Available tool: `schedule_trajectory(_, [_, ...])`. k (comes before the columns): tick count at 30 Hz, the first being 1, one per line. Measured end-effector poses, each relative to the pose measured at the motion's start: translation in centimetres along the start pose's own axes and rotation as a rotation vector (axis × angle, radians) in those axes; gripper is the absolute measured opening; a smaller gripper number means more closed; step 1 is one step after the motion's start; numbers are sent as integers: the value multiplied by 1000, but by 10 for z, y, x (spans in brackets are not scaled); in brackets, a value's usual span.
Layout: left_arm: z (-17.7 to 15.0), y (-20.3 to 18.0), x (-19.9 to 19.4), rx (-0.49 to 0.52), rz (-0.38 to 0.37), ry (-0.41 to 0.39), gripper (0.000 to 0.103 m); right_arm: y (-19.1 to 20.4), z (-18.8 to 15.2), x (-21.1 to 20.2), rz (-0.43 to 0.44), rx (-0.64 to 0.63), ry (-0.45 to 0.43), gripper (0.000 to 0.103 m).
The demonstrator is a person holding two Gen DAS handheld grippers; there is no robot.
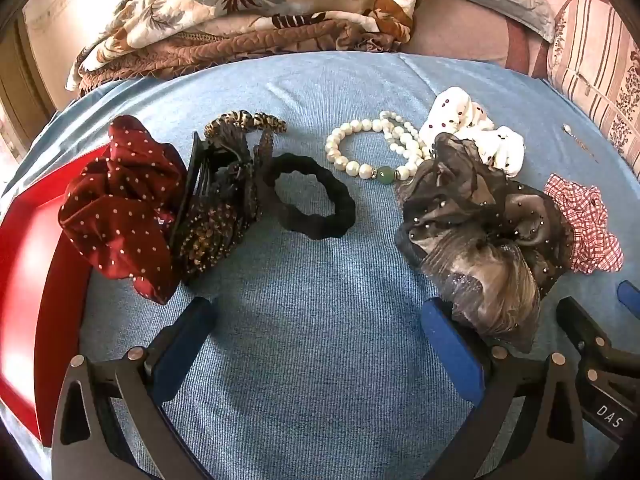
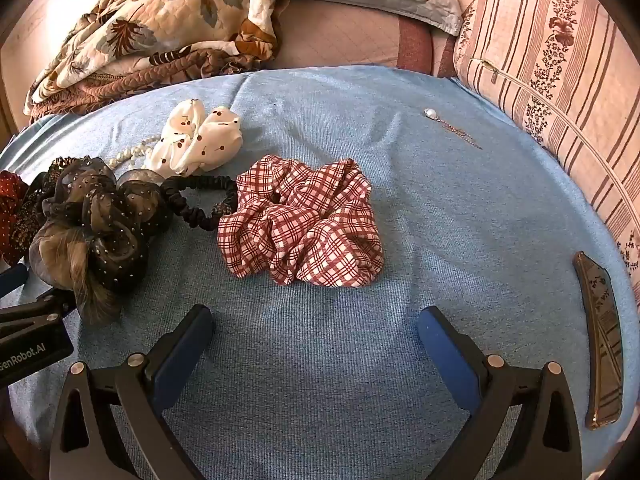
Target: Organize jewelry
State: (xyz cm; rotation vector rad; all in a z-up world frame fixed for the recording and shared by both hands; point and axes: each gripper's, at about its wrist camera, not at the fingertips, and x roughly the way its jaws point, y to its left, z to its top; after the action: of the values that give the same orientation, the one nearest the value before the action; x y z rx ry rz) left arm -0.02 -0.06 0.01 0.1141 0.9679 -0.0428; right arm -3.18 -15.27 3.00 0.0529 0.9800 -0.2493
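- Lying at the far left edge of the blue cloth (image 1: 304, 320) is a red tray (image 1: 28, 280), seen only in the left wrist view; its contents can't be told.
- A dark red dotted scrunchie (image 1: 120, 208) is draped over the tray's inner rim, touching a black & brown hair claw (image 1: 224, 200) w/ a leopard-print band (image 1: 248, 120) just behind it.
- A black scrunchie (image 1: 312, 196) is laid flat beside the claw, toward the cloth's middle.
- A pearl bracelet (image 1: 360, 148) w/ one green bead is set behind it, its right end running under a white cherry-print scrunchie (image 2: 200, 140).
- A sheer brown bow scrunchie (image 1: 480, 232) is placed in front of the white one, touching the left gripper's right finger pad.
- A thin black hair tie (image 2: 200, 200) is seen between the bow & a red plaid scrunchie (image 2: 304, 224), mid-cloth.
- A pearl drop earring (image 2: 432, 114) w/ a chain is left near the cloth's far right edge, well apart from the rest.
- A brown patterned case (image 2: 600, 340) is laid along the right edge.
- Left gripper (image 1: 316, 332): jaws spread wide, nothing held.
- Right gripper (image 2: 316, 332): jaws spread wide, nothing held, the plaid scrunchie just ahead.
- A floral quilt (image 2: 152, 28) & striped pillow (image 2: 560, 60) are seen beyond the cloth.
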Motion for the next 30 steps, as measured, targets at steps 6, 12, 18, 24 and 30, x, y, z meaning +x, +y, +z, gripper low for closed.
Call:
schedule_trajectory(6, [0, -1, 0, -4, -7, 4, 103, -1, 0, 0, 2, 1, -1, 103])
schedule_trajectory(12, [0, 0, 0, -10, -15, 3, 103, -1, 0, 0, 2, 1, -1, 103])
schedule_trajectory(18, [0, 1, 0, -13, -19, 4, 103, -1, -1, 0, 2, 1, -1, 103])
schedule_trajectory(24, [3, 2, 1, 18, -40, 27, 103, 1, 0, 3, 6, 3, -1, 103])
schedule_trajectory(30, [-11, 8, -11, 40, -87, 40, 103, -6, 1, 2, 54, 17, 48, 103])
